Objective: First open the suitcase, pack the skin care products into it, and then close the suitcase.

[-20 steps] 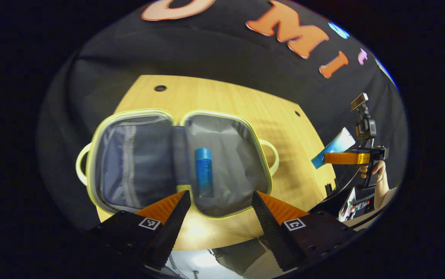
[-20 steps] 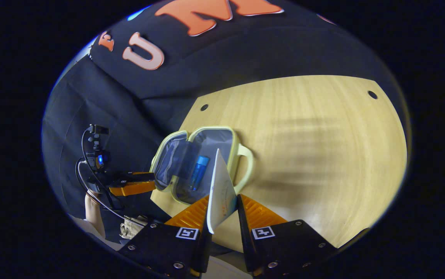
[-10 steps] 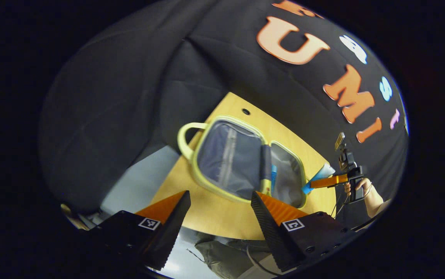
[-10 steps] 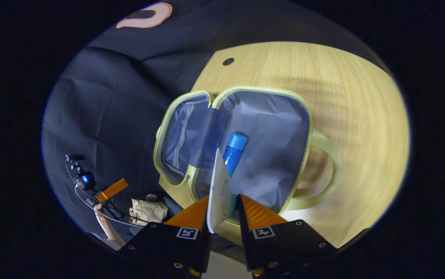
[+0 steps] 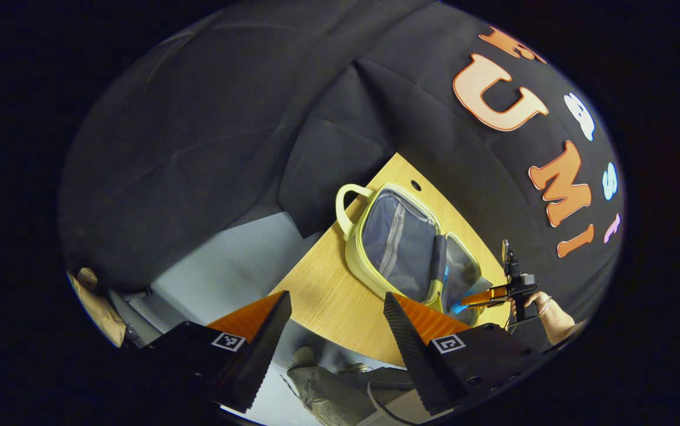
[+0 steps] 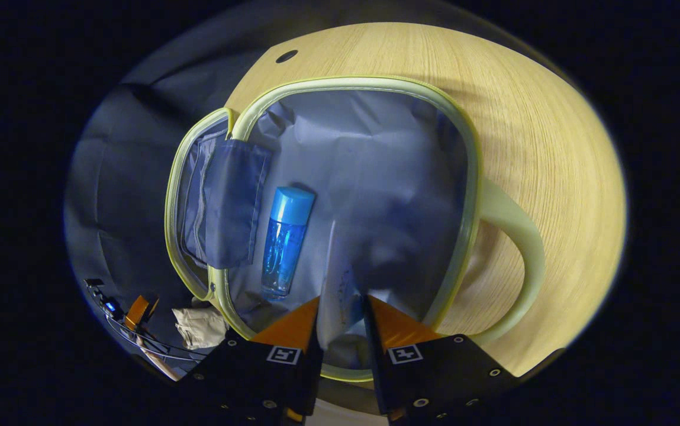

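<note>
Suitcase (image 6: 470,177), a small pale-yellow one with a grey lining, lies spread open on a light wooden table (image 6: 553,130), both halves flat and a handle loop at each outer end. In the left gripper view, going from the left, a pale grey floor (image 5: 221,272) runs under black cloth that hangs as the booth wall (image 5: 197,130); then comes the table's curved edge (image 5: 328,302), with a round hole near its far rim, and the open suitcase (image 5: 402,242) sits on it. The left gripper (image 5: 337,319) hangs off the table's near edge, its fingers spread wide with nothing between them. Further right, the right gripper (image 5: 482,297) reaches over the case's far half, held by a hand (image 5: 538,302).

In the right gripper view, the left half carries a zipped pocket and a fabric flap. A blue bottle (image 6: 283,239) lies on the lining of the right half, beside the hinge. Just right of it, the right gripper (image 6: 341,313) is clamped on a flat white tube (image 6: 335,278), held edge-on, low inside that same half.
</note>
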`<state>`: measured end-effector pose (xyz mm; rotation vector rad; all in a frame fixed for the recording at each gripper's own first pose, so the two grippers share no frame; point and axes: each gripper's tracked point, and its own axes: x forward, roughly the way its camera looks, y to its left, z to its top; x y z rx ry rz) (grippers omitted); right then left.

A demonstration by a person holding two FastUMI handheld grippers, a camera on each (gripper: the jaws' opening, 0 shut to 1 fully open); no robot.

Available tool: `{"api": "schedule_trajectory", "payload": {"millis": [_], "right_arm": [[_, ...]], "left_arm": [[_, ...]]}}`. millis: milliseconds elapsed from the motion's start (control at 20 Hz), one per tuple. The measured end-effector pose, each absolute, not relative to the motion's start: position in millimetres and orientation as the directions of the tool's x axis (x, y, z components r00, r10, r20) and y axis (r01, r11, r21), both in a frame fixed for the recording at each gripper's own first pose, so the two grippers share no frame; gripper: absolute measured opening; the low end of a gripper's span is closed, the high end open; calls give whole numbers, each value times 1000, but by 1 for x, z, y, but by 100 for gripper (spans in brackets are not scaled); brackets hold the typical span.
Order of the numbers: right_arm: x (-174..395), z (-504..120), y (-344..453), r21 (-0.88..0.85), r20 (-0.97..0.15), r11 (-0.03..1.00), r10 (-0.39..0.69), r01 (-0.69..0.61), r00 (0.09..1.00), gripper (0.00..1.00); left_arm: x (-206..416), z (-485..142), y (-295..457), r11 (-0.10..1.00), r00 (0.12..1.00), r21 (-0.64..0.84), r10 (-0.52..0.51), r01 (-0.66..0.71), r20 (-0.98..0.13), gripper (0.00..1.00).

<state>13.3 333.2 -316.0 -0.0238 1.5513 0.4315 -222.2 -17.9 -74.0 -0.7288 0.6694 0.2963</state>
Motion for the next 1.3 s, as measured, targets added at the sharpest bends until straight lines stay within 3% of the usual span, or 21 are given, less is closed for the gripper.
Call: {"api": "schedule_trajectory", "payload": {"millis": [100,250,300,550,750,1100,1250,1300], "right_arm": [[14,-303,342,287,-955,914,297,-288,-10,50],[17,-277,348,330,-928,889,367,-316,62,87],[16,-269,349,335,-918,881,385,-335,92,95],[19,-214,366,359,-816,848,488,-391,310,96],[18,-177,361,319,-731,847,505,-426,459,95],[16,-145,334,324,-684,878,475,-353,554,95],[23,-143,315,295,-681,900,433,-320,591,95],[25,-145,311,287,-678,906,421,-311,602,95]], "left_arm": [[-207,-78,-10,700,769,-537,26,-470,-639,98],[-163,-88,-6,678,794,-580,10,-452,-608,98],[-147,-92,-3,671,803,-595,0,-442,-596,96],[-74,-128,26,654,803,-621,-34,-432,-595,98],[-28,-156,50,613,790,-647,-60,-452,-610,98],[24,-197,54,546,779,-705,-142,-454,-611,96],[40,-191,46,482,812,-766,-171,-425,-558,94],[39,-192,43,471,806,-765,-172,-438,-567,71]]}}
